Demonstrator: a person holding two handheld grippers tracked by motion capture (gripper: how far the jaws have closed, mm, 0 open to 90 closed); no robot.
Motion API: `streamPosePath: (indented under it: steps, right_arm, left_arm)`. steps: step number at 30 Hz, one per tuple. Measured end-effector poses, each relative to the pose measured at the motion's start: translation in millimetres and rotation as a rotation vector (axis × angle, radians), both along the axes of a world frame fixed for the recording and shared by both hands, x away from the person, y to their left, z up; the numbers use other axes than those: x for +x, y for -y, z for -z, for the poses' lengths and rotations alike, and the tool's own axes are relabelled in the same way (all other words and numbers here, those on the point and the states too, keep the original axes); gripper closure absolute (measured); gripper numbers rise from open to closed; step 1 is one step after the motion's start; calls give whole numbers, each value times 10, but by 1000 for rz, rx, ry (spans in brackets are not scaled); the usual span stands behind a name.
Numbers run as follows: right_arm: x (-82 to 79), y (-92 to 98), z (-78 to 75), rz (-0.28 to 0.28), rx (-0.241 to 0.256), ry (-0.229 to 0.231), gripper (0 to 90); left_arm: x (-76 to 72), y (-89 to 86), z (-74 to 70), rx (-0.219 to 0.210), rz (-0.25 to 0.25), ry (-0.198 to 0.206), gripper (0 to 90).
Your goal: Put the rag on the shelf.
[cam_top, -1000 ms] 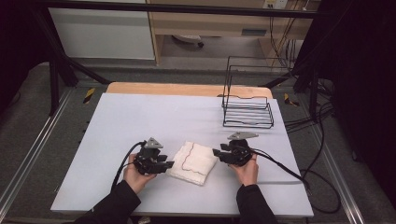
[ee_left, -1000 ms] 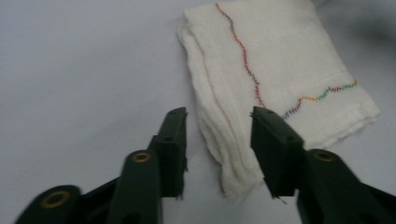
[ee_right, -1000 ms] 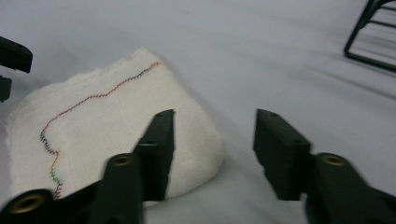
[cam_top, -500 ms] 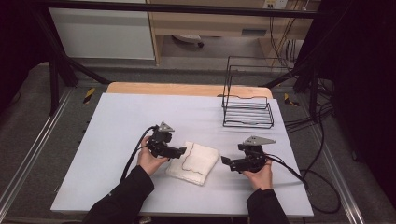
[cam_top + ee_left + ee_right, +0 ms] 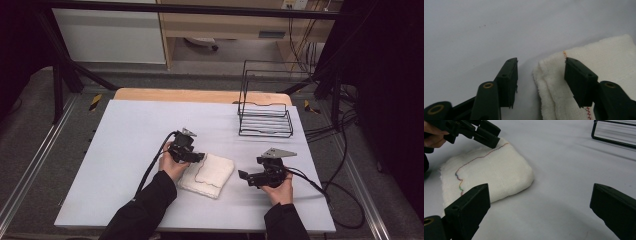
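Towel [image 5: 207, 174] lies folded, long axis running diagonally.

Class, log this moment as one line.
left gripper: open, at folded white cloth corner | right gripper: open, beside cloth | wire rack: untouched

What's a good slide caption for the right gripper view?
Open right gripper faces a folded white cloth on the table, left gripper at its far corner.
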State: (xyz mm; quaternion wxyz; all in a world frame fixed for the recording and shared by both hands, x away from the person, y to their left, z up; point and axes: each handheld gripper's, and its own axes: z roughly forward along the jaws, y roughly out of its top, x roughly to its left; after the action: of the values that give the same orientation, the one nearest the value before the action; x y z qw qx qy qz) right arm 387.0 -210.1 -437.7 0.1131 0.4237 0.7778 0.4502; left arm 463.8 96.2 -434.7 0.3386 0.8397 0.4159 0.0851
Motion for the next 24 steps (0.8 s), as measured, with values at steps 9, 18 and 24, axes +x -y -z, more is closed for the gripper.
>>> streamPosePath:
  steps: [9,18,24]
  right_arm:
    - [8,-4,1,4,4,2,36]
    - [31,-26,13,15,25,-4,39]
    - [90,-115,29,13,32,-14,61]
  left_arm:
    - [40,46,61,-33,9,-32,621]
    - [35,64,64,-16,17,-30,646]
    - [9,91,56,-19,29,-38,764]
